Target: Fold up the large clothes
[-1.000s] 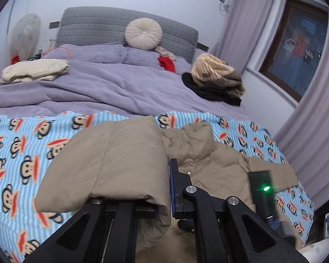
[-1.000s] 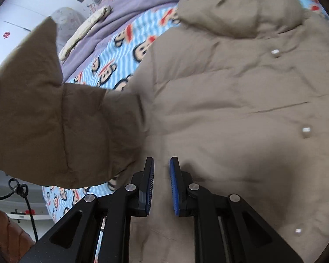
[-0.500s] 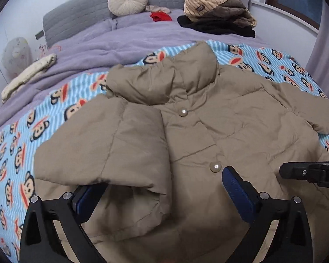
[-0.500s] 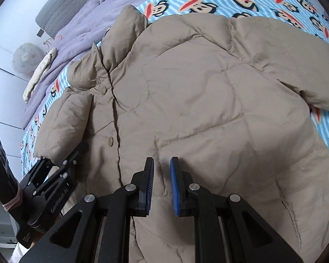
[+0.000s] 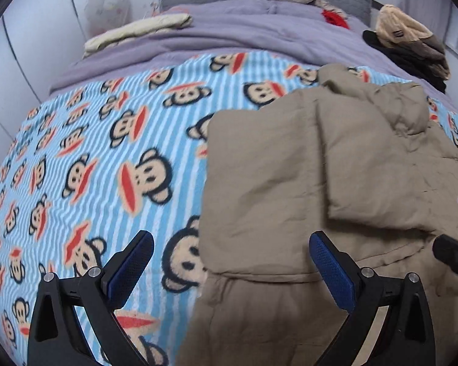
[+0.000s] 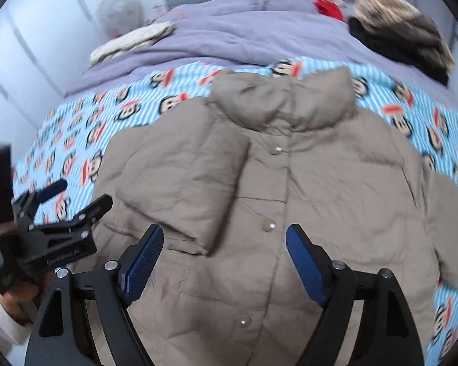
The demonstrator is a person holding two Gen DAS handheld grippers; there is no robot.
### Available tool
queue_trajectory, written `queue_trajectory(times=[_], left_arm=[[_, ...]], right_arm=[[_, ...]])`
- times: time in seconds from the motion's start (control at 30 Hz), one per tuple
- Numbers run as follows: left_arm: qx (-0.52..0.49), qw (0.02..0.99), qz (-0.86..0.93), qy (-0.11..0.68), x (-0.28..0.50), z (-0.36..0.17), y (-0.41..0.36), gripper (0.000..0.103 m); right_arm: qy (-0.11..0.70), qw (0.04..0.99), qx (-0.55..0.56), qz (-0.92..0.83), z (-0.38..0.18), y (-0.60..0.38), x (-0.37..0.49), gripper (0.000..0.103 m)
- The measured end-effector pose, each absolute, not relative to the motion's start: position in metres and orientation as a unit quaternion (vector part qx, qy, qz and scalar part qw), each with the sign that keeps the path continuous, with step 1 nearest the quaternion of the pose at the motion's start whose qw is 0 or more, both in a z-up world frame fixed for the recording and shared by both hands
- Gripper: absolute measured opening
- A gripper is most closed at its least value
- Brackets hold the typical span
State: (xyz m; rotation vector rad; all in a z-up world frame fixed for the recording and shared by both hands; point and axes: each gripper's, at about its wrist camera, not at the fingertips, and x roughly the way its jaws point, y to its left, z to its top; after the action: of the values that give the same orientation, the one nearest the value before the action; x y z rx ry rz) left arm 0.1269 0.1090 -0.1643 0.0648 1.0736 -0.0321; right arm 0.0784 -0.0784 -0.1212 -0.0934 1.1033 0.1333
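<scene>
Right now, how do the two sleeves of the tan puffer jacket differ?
The sleeve on the image-left lies folded across the tan puffer jacket front, its cuff near the snap buttons; the sleeve on the image-right is spread outward onto the monkey-print blanket. Neither is held: both grippers, left and right, are open.

No legible text; only unreadable engraved lettering on the left tool (image 6: 73, 201) body.

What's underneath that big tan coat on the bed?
The tan coat lies on a blue striped monkey-print blanket, which shows all around it. One sleeve is folded over its front. Whatever lies directly beneath the coat is covered.
</scene>
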Motion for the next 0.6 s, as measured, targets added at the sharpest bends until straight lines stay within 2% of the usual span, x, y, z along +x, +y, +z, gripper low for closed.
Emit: queue_trajectory(times=[0.07, 0.17, 0.27, 0.33, 0.4, 0.5, 0.6], left_arm=[[0.021, 0.851, -0.009, 0.525, 0.128, -0.179, 0.116, 0.102], [0.010, 0.847, -0.013, 0.532, 0.123, -0.192, 0.119, 0.102], [0.006, 0.838, -0.024, 0.545, 0.122, -0.195, 0.120, 0.102], [-0.019, 0.838, -0.049, 0.543, 0.126, -0.187, 0.127, 0.102], [-0.066, 0.841, -0.077, 0.532, 0.135, -0.174, 0.139, 0.102], [-0.119, 0.838, -0.068, 0.528, 0.163, -0.163, 0.157, 0.102], [-0.124, 0.848, -0.027, 0.514, 0.188, -0.153, 0.166, 0.102]], right_arm=[[0.515, 0.843, -0.145, 0.059, -0.138, -0.040, 0.084, 0.085], [0.486, 0.842, -0.229, 0.038, -0.159, -0.011, 0.099, 0.085], [0.476, 0.856, -0.199, -0.010, -0.158, -0.029, 0.124, 0.083], [0.475, 0.871, -0.115, -0.045, -0.144, -0.065, 0.134, 0.067], [0.489, 0.869, 0.027, -0.063, -0.139, -0.121, 0.140, 0.022], [0.511, 0.835, 0.193, -0.071, -0.156, -0.189, 0.134, 0.015], [0.530, 0.805, 0.256, -0.073, -0.176, -0.218, 0.122, 0.014]])
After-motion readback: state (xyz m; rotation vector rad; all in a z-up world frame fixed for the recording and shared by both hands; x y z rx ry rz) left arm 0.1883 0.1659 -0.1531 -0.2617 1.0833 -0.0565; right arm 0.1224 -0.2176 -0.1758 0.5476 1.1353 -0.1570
